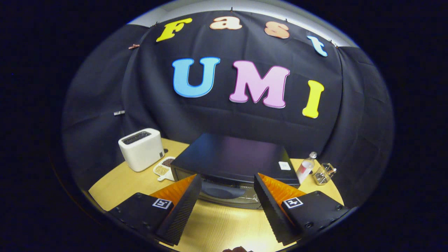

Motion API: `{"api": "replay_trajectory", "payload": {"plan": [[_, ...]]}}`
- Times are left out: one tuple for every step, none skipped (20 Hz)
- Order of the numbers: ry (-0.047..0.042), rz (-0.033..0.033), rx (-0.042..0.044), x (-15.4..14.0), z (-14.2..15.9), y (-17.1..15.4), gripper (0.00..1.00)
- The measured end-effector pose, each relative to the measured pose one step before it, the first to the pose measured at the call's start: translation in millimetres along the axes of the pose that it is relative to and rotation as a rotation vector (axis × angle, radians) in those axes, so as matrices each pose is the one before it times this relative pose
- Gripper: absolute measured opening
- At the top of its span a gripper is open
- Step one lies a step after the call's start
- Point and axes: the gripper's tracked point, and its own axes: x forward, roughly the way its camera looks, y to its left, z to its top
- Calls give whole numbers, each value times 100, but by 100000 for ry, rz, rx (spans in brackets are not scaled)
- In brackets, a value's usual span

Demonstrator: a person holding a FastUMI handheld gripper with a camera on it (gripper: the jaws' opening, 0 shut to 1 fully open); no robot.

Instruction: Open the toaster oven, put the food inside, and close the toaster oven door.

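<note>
My gripper (pixel 227 185) stood wide open, holding nothing, its fingers raised above the wooden table (pixel 217 224). The black toaster oven (pixel 232 157) sat just ahead, its glass door (pixel 224 192) closed between my fingertips. A white toaster (pixel 141 148) stood beside it.

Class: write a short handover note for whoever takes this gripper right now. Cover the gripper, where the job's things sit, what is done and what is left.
Gripper: open, holding nothing, fingers aimed at the toaster oven.
Toaster oven: on the table just ahead of the fingers, door appears shut.
Food: small dish between the white toaster and the oven; contents unclear.
Done: nothing yet.
Left: open door, load food, close door.
</note>
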Motion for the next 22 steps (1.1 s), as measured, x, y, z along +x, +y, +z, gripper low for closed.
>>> {"api": "replay_trajectory", "payload": {"plan": [[-3693, -1304, -117, -1311, 1397, -1205, 99], [-3536, -1783, -514, -1279, 1417, -1342, 99], [-3119, -2379, -793, -1103, 1077, -1427, 99], [-1888, -2849, -185, -1069, 964, -1586, 99], [-1373, -2952, 470, -942, 654, -1524, 99], [-208, -2527, 1312, -896, 484, -1319, 99], [185, -2308, 1928, -592, 326, -1342, 99], [-288, -2464, 1620, -700, 333, -1453, 99], [-399, -2271, 1362, -590, 285, -1349, 99], [11, -2184, 1164, -416, 167, -1364, 99], [-123, -1340, 892, -286, -28, -1110, 99], [554, -446, 816, -928, 163, -442, 99], [490, -86, 189, 207, -208, -826, 99], [412, 7, -203, 287, -156, -858, 99], [115, 285, -304, 486, 11, -784, 99], [-364, 493, -556, 446, 85, -797, 99], [582, 746, 201, 425, -81, -646, 99], [753, 1464, 1441, 384, -183, -437, 99], [389, 1845, 1719, 328, -67, -103, 99], [-13, 1383, 1382, 486, -77, -388, 99], [-74, 1077, 837, 398, -63, -561, 99], [487, 1618, 659, 466, -238, -376, 99]]}}
